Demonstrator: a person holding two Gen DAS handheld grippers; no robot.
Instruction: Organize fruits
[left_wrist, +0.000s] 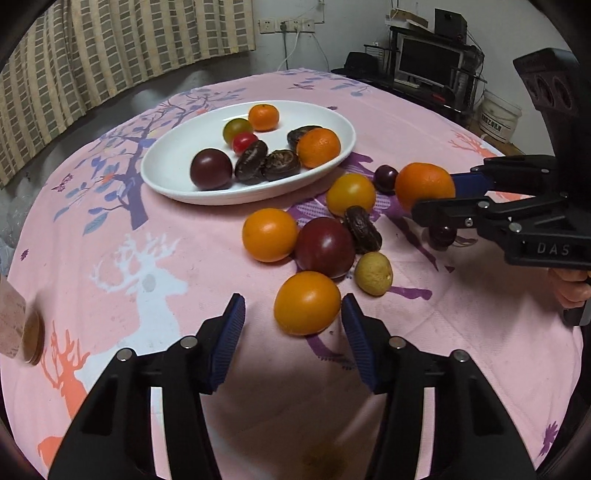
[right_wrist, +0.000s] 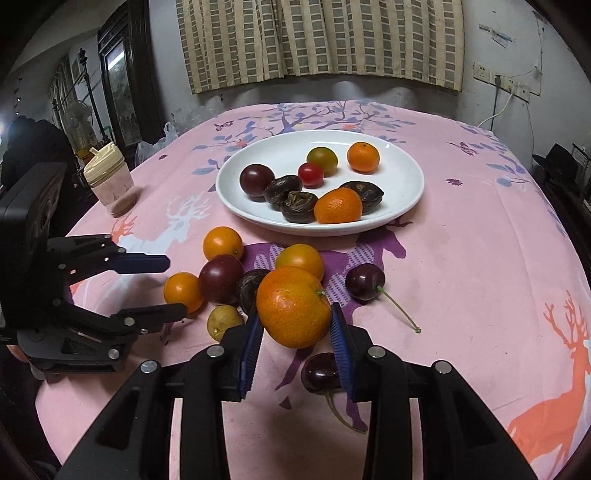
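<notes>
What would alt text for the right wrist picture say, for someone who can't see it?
The right claw grips a tangerine above a pink tablecloth. Loose fruit lies beyond it, then a white plate holding more fruit. The left claw waits open at the left.

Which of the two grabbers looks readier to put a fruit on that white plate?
Right. The right gripper already clamps an orange mandarin, facing the white oval plate. The left gripper is open, holding nothing.
</notes>
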